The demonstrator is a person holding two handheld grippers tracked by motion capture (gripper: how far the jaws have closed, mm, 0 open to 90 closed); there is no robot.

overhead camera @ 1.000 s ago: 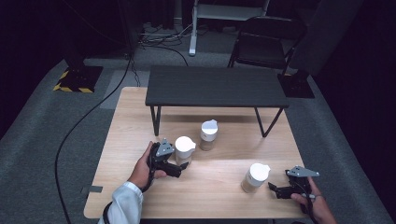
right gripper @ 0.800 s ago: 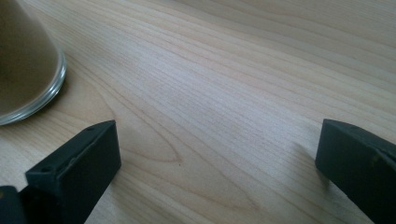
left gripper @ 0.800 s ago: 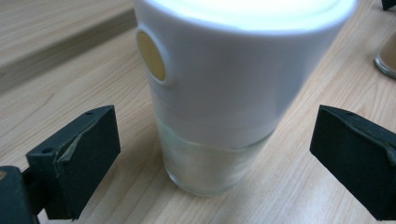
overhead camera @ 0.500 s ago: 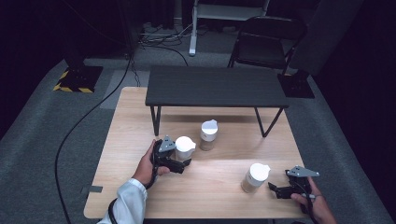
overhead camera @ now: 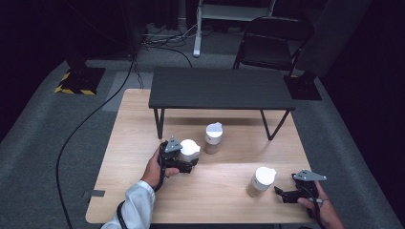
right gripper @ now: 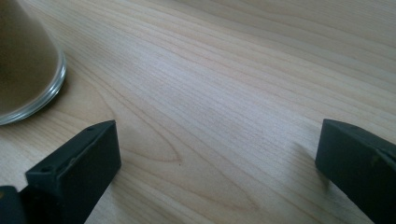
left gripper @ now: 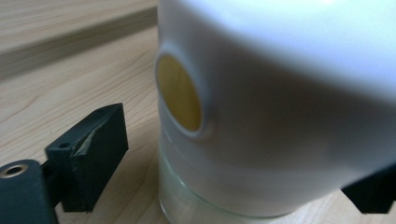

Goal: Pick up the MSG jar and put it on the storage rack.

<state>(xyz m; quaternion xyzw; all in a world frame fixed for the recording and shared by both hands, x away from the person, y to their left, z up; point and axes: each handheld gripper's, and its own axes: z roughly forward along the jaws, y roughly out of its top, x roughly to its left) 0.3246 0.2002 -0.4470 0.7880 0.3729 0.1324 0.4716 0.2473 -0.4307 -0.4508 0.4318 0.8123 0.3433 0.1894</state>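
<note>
Three white-lidded glass jars stand on the pale wooden desk (overhead camera: pixel 143 191). The left tongs (overhead camera: pixel 187 164) have just been closing around the nearest-left white-capped jar (overhead camera: pixel 189 150), jaws flanking it, one not yet touching. The right tongs (overhead camera: pixel 282 193) gape empty on the desk just beside another jar (overhead camera: pixel 261 182).

White sleeve (overhead camera: pixel 135 206) at lower left; black grippers (overhead camera: pixel 177 161) (overhead camera: pixel 297 190) topped by grey three-cornered plates; matte black blocky jaws, brass screw.

No legible text, label, brand or number anywhere (jars plain and unmarked)
</note>
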